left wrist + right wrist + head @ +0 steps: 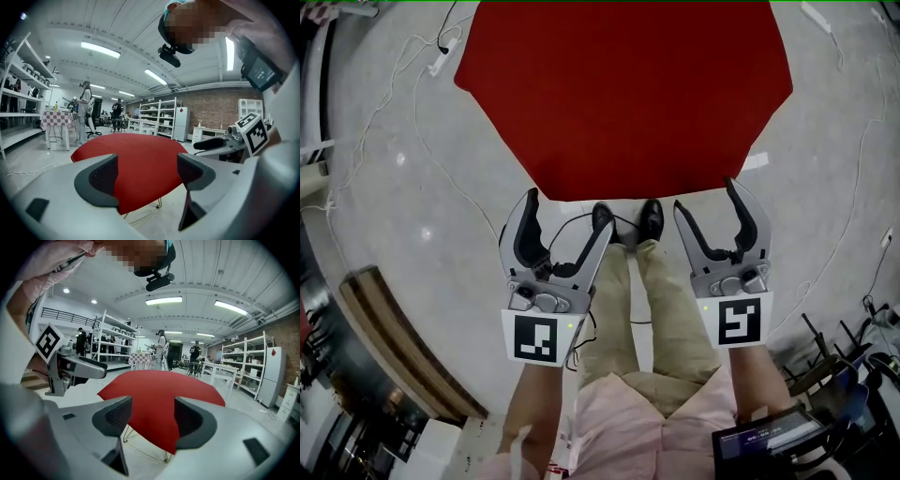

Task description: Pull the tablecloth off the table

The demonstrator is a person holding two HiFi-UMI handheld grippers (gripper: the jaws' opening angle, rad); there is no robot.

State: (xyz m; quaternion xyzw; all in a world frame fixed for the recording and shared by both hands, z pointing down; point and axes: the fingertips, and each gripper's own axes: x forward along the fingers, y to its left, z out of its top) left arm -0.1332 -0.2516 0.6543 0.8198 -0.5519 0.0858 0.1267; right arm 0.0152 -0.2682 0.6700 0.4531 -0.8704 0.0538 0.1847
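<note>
I hold a hand-held gripper in each hand, side by side in front of me. The left hand-held gripper (567, 202) has its jaws spread wide, with nothing between the pads. The right hand-held gripper (706, 194) is also spread and grips nothing. Both point slightly downward toward the cloth (623, 94).

The red cloth lies spread over the bench (126, 436). It covers the top fully, so all I see of the bench is thin wire legs under the hanging edge. In the head view the cloth fills the upper middle, with its near edge just beyond my jaw tips. In the left gripper view the near edge hangs down in the gap between the jaws, but ahead of them, clear of both pads. The right gripper view shows much the same: a drooping corner of cloth framed between the jaws, not touched by them.

My shoes (626, 220) stand on the grey floor (394, 187) close to the near edge, between the two hand-held grippers. A white cable (422, 112) trails across the floor to the left of the bench.

Further back in the room there are white shelves (159, 117), a table with a checked cover (58, 119), and a few people (85, 110) standing well apart from me.
</note>
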